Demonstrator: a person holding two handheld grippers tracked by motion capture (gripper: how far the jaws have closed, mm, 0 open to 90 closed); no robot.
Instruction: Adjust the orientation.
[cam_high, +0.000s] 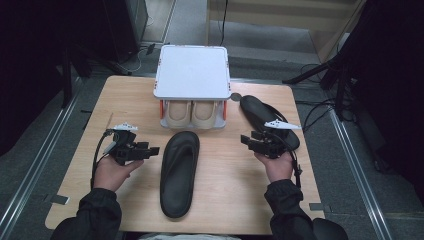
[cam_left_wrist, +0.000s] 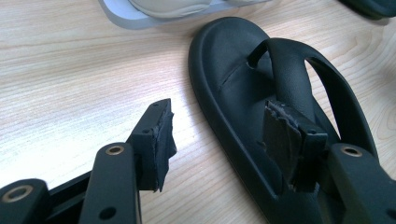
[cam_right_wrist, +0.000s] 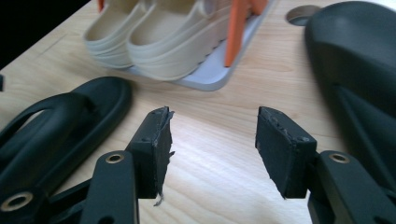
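A black flip-flop lies lengthwise at the middle of the wooden table; its toe strap faces me in the left gripper view. A second black flip-flop lies at the back right, sole-side edge looming in the right gripper view. My left gripper is open just left of the middle flip-flop, one jaw over its edge. My right gripper is open over bare wood between the two flip-flops. Nothing is held.
A small white two-tier rack with orange posts stands at the back centre, a pair of beige shoes on its lower shelf. A round hole sits in the tabletop by the rack. Dark stands flank the table.
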